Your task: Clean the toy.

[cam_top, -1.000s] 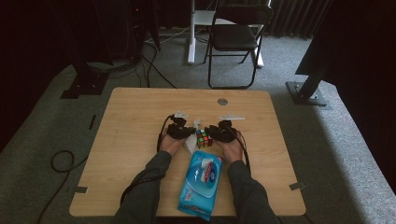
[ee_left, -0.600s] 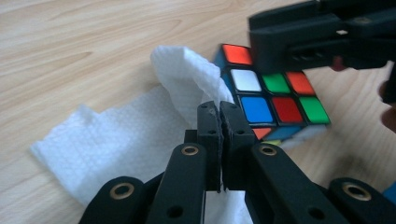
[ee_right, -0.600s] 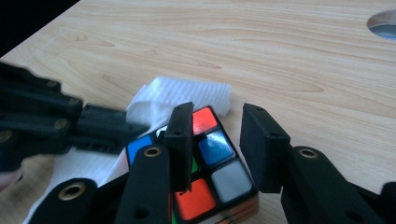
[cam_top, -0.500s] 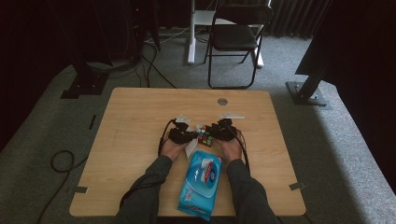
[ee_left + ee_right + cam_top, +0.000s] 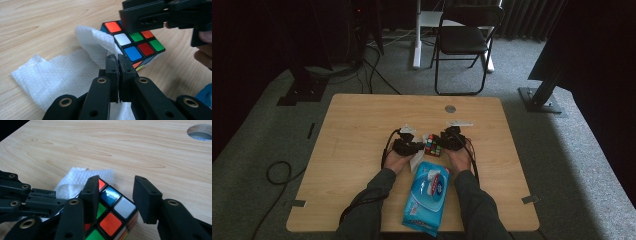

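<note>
Mid-wipe: white paper tissue [image 5: 62,75] pinched in shut left gripper [image 5: 117,58] against multicoloured plastic puzzle cube [image 5: 136,41], right gripper [image 5: 116,195] just opening, empty, above cube; wiping unfinished.

Wooden table [image 5: 352,150] with a round cable port [image 5: 450,108] near its far edge at about 12 o'clock; a blue wet-wipe pack [image 5: 426,197] lies lengthwise at 6 o'clock, near the front edge. A black folding chair [image 5: 464,40] stands on the grey carpet beyond the table at 12 o'clock, with dark stand bases at 10 and 2 o'clock and a cable loop [image 5: 277,172] on the floor at 8 o'clock.
</note>
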A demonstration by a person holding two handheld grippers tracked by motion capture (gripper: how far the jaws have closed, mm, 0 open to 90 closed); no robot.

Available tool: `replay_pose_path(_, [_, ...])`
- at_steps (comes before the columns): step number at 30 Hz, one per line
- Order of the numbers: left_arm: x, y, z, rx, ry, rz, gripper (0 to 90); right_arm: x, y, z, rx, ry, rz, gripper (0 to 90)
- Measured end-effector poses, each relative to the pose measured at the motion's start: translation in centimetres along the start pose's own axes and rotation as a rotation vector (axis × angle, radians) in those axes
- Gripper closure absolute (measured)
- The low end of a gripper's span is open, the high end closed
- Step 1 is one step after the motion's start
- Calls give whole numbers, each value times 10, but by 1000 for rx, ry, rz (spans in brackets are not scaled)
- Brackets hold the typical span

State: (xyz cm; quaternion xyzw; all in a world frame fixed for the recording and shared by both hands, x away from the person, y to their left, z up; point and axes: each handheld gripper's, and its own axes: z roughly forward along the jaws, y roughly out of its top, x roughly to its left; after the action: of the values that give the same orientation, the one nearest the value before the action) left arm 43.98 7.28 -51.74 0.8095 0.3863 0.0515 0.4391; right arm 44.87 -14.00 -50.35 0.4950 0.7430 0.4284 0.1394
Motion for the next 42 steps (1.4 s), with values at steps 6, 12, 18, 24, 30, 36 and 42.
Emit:
replay_pose_path(6, [3,-1,-2,-1,9,-7,878,-7,-3,-8,-17,-12,27,550])
replay_pose_path(12, [2,0,-1,-4,10,-4,878,-11,-7,-13,-9,-6,35,605])
replay_pose_path(18, [0,-1,2,1,9,-6,876,-10,-6,-11,-7,8,47,656])
replay_pose_path(24, [-1,0,2,3,9,1,876,-9,-4,-8,-3,15,58,683])
replay_pose_path(30, [4,1,-2,-13,31,-10,875,-4,-1,-3,7,25,48,706])
replay_pose_path(36, [4,11,-7,-42,31,-4,875,-3,0,-3,8,27,50,708])
replay_pose_path(42, [2,16,-2,-26,39,4,875,-2,-1,-2,5,29,50,709])
